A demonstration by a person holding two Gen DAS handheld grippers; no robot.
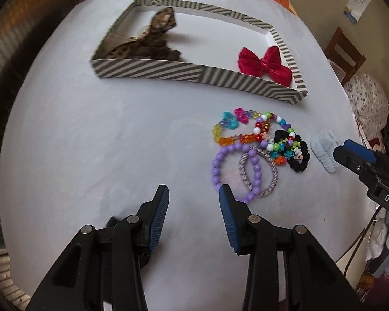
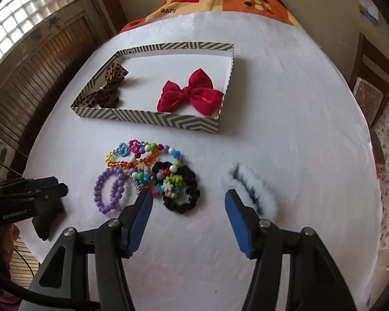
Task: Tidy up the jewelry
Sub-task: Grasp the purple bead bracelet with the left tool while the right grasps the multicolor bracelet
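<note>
Because the bracelets (image 2: 142,171) lie tangled in a heap on the desk (image 2: 285,155) before the box (image 2: 153,119), either hand-held gripper, left (image 1: 194,202) or right (image 2: 188,204), both wide open and empty, might drag several along.

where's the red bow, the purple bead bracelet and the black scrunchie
red bow (image 2: 190,93): right wrist view, on its centre knot
purple bead bracelet (image 1: 215,167): left wrist view, on the left arc of beads
black scrunchie (image 2: 192,197): right wrist view, on its lower right ruffle
</note>
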